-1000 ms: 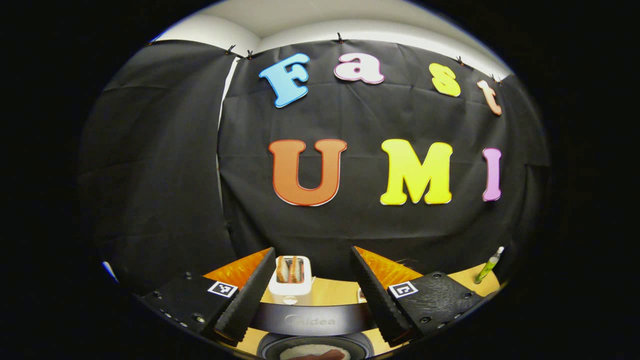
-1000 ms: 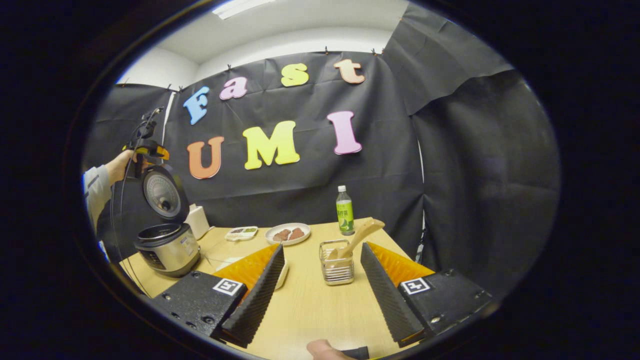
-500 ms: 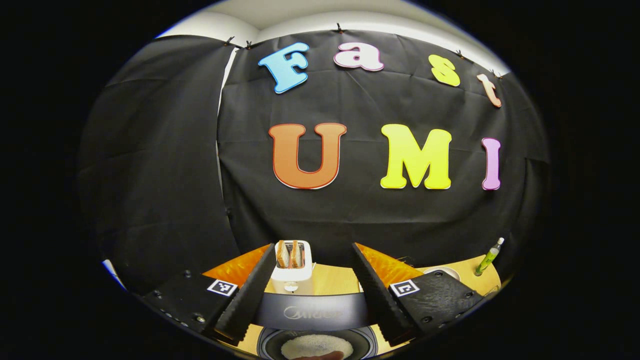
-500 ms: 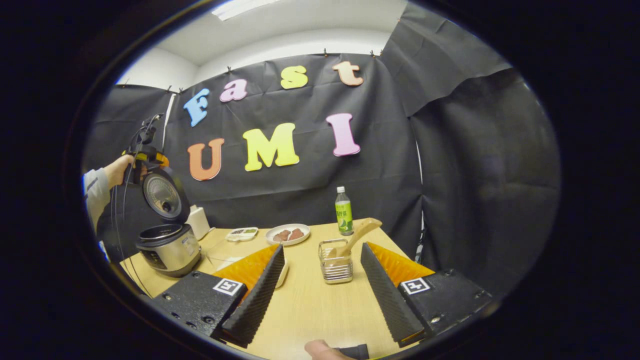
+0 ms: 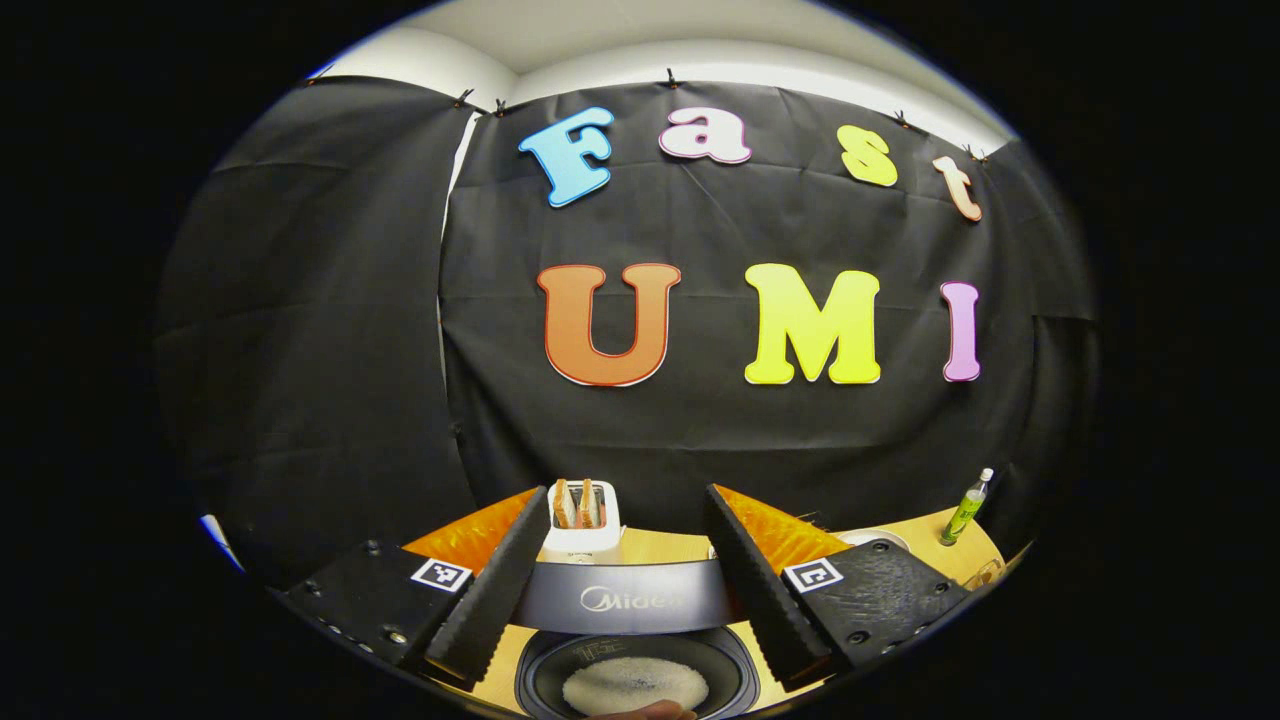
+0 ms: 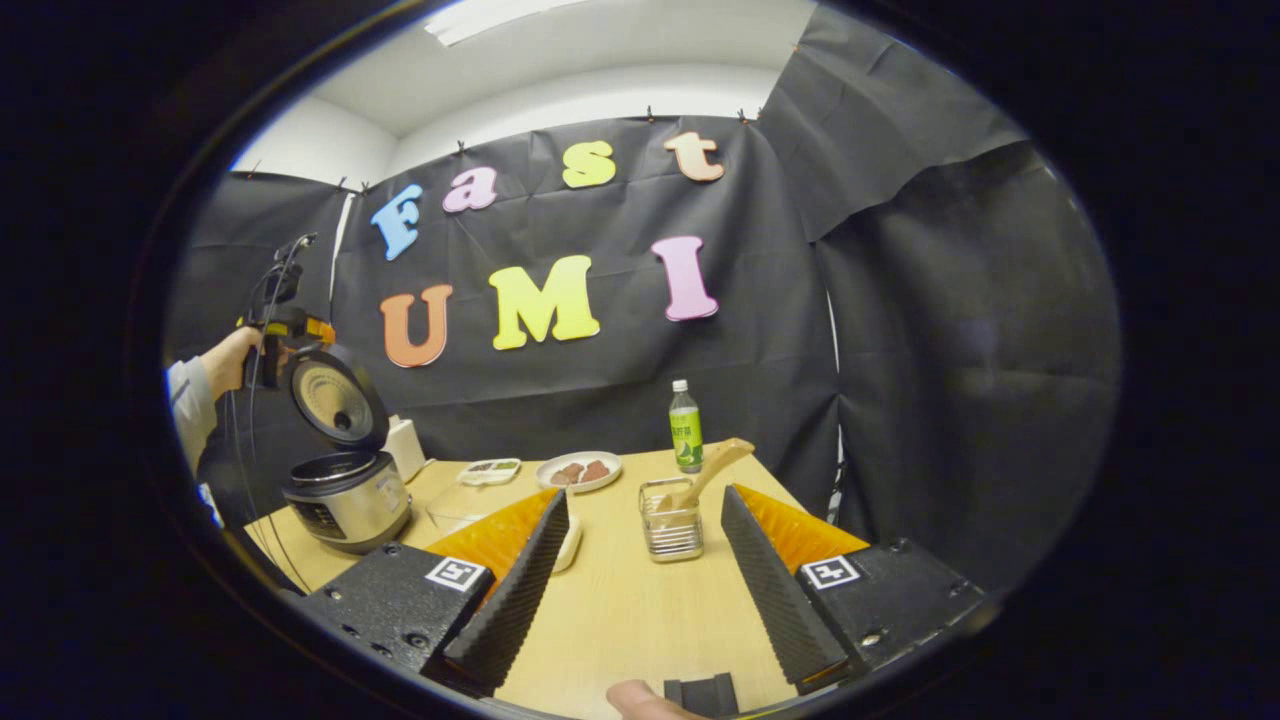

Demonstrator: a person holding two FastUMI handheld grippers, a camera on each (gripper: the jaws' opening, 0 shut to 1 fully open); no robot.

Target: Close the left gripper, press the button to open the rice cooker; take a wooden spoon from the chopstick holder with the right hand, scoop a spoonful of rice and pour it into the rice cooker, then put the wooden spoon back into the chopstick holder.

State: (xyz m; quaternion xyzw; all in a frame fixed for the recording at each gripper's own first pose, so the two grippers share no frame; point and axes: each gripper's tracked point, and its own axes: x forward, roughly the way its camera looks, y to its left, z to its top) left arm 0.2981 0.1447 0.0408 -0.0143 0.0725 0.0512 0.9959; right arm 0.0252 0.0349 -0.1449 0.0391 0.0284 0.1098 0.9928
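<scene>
You get even, bright light from a ceiling lamp (image 6: pixel 500 14); both views stay sharp, yet bend strongly near their edges.

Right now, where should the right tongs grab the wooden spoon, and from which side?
Probably the bare handle of the wooden spoon, which leans up and out of the chopstick holder toward the bottle. Come from the front with the open right tongs, fingers straddling it above the rim.

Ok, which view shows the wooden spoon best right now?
The right gripper view: the wooden spoon leans in the chopstick holder ahead of the open right gripper. I can't make it out in the left gripper view.
</scene>
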